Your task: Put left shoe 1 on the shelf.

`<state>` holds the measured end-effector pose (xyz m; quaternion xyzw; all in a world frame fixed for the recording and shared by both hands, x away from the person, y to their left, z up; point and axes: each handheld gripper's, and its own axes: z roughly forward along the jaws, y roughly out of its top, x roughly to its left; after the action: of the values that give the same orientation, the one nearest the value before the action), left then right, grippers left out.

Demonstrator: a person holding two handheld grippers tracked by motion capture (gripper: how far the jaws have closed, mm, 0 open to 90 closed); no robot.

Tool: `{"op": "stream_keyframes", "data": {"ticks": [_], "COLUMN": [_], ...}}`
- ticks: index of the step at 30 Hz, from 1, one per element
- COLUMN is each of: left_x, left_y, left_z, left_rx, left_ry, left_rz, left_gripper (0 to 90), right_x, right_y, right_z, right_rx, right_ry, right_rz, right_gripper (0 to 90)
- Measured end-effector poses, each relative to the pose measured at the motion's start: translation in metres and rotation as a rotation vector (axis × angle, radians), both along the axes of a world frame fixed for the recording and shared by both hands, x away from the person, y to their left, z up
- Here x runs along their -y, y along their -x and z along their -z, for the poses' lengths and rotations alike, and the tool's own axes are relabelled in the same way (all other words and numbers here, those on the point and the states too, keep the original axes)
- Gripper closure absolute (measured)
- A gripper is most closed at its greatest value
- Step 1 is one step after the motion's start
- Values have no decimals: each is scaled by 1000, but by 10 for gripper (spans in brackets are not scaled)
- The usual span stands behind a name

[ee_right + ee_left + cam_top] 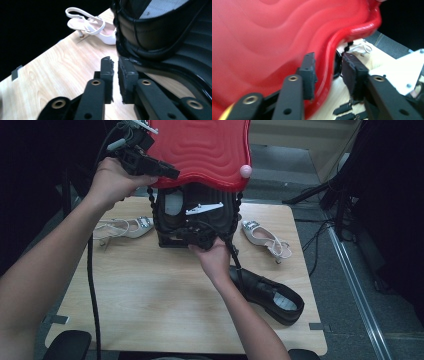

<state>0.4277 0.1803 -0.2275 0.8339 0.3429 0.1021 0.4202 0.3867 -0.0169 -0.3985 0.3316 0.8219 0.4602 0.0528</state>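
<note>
1. High view: a black case [172, 227] stands upright at the far middle of the bench [150, 285], its red lid [205, 150] raised above it.
2. Left tongs [327, 72] straddle the lid's rim; one pad lies against the red face, the other stands off behind it, so the grip is released.
3. Right tongs [115, 75] sit at the case's lower front edge, pads nearly together, nothing between them.
4. A black shoe [160, 22] stands inside the case.
5. Another black shoe [272, 295] lies right of the case, nearer the person.
6. White sandals [125, 227] [265, 237] flank the case.
</note>
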Motion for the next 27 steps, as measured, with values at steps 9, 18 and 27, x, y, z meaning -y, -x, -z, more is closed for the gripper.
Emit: {"op": "stream_keyframes", "data": {"ticks": [9,18,27], "left_x": [-13,-16,-12], "left_y": [31,48,57], "left_z": [4,33,71], "left_rx": [-9,-39,-78], "left_ry": [29,39,37], "left_rz": [35,48,55], "left_gripper": [498,473,463], "right_x": [32,65,98], "right_y": [24,48,66], "right_z": [4,10,19], "right_rx": [45,62,30], "right_ry": [-34,-6,0], "right_rz": [-80,-80,-53], "right_gripper": [654,604,603]}}
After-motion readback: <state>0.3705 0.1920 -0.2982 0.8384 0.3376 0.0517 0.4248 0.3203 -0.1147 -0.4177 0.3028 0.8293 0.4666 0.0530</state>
